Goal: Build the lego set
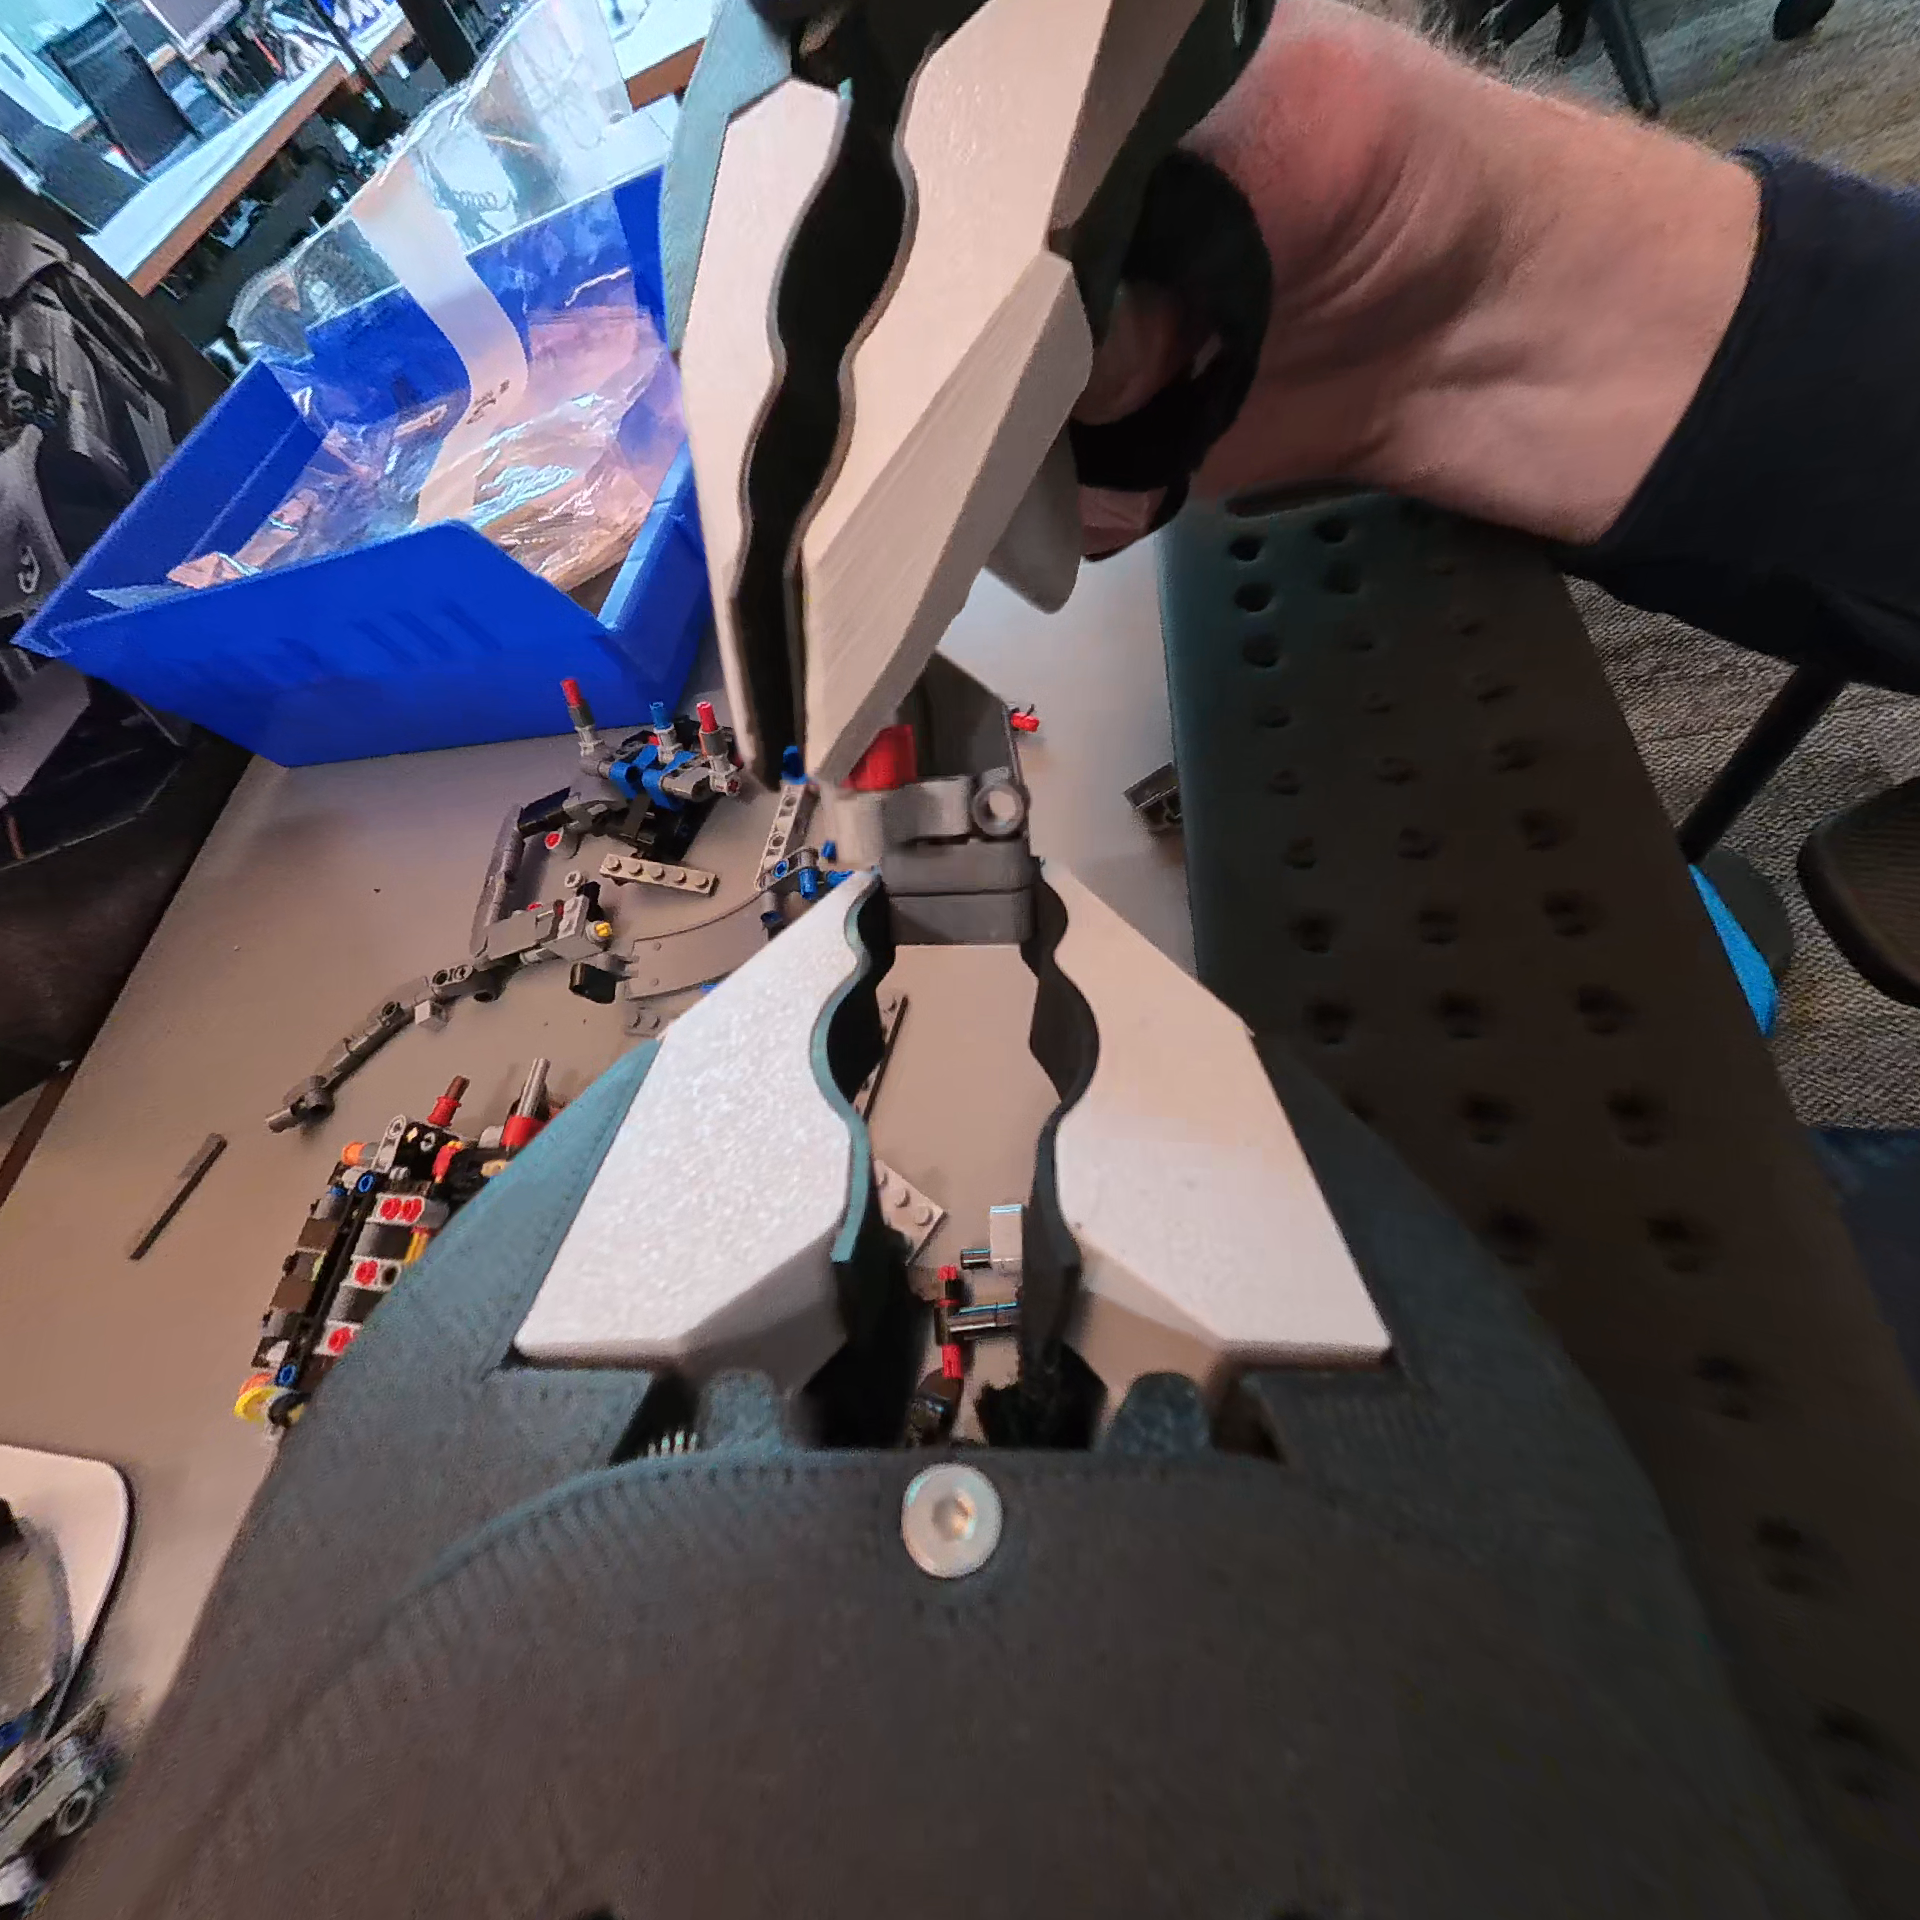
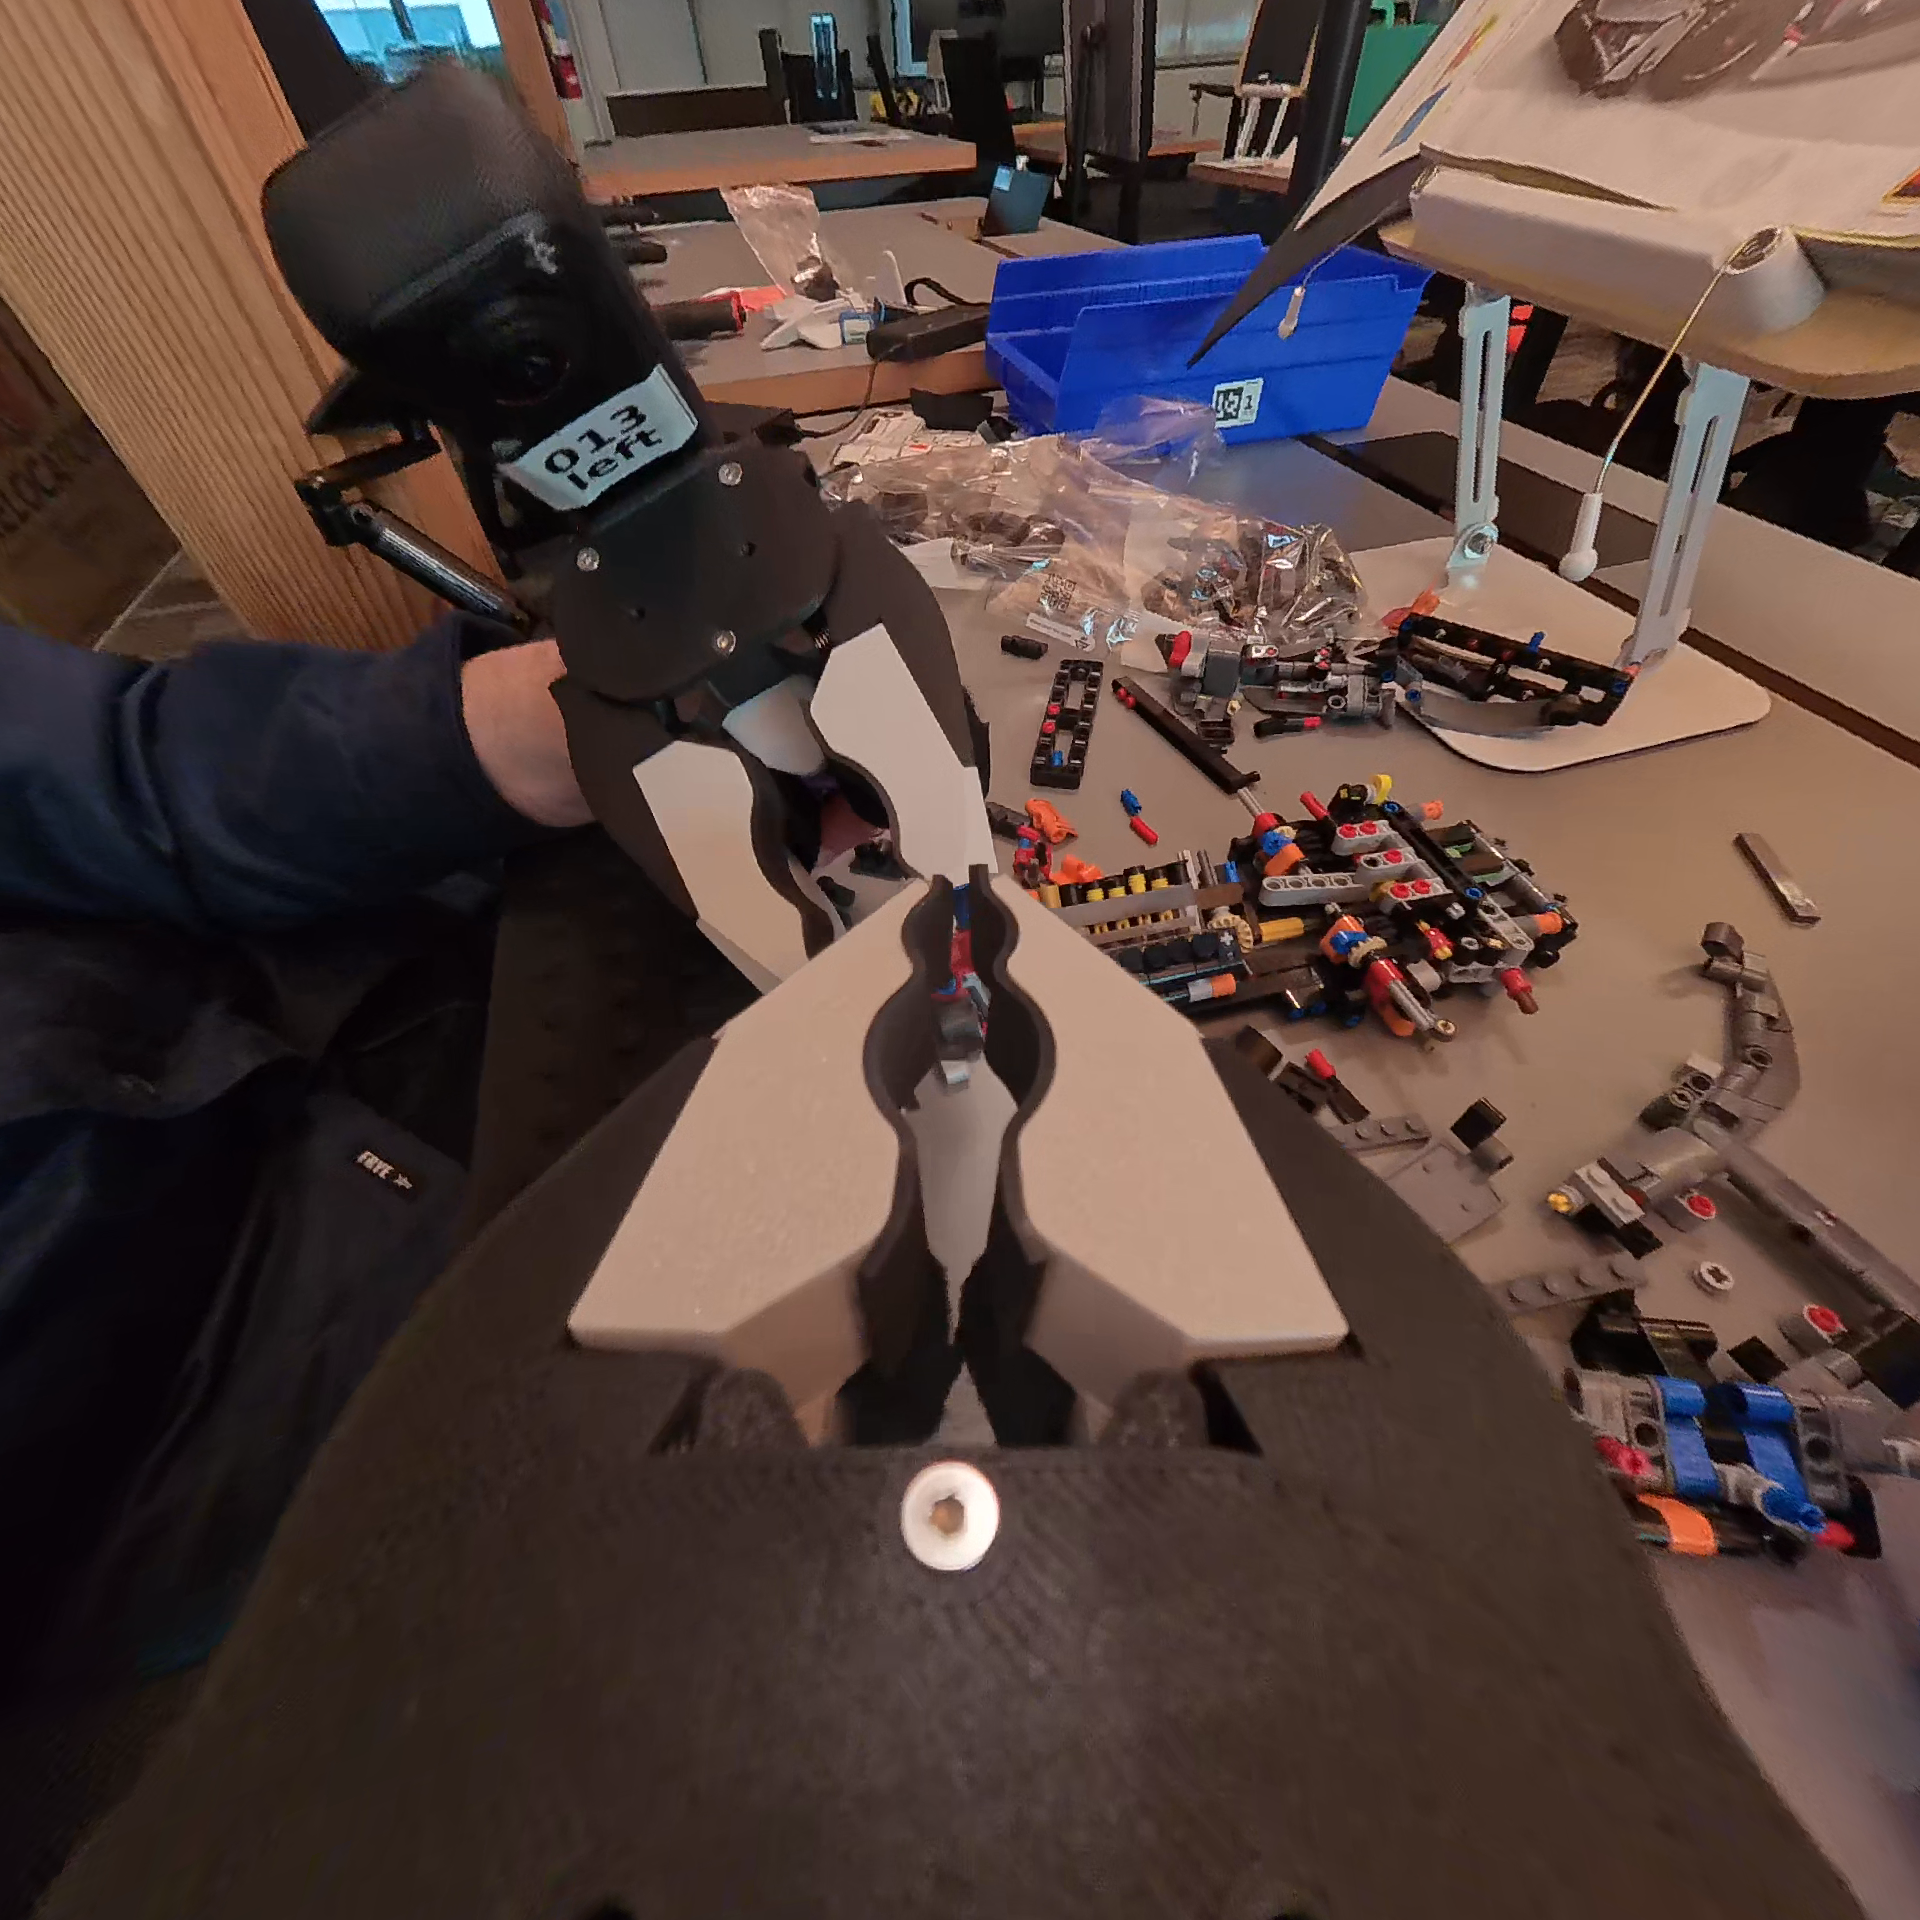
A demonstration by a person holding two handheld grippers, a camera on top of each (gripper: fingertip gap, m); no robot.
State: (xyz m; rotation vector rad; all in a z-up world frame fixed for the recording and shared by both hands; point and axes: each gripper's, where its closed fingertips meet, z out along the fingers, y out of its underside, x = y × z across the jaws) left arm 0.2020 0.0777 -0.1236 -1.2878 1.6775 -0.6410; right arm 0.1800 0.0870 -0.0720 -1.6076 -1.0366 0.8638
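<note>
Two tools (image 1: 956,883) (image 2: 961,883), pinched piece (image 1: 951,831) perhaps grey

A grey table (image 2: 1621,831) is carrying a long multicoloured lego chassis (image 2: 1351,914); loose pieces are lying around it, a blue bin (image 2: 1195,332) sitting beyond it.

Black tool (image 2: 961,894), white fingers (image 2: 790,1174), navy sleeve (image 2: 239,769)

Two white-fingered black grippers, left (image 1: 956,894) and right (image 1: 784,764); one blue plastic bin (image 1: 343,623) behind them; one white book stand (image 2: 1590,665); loose Lego pieces too many to count.
</note>
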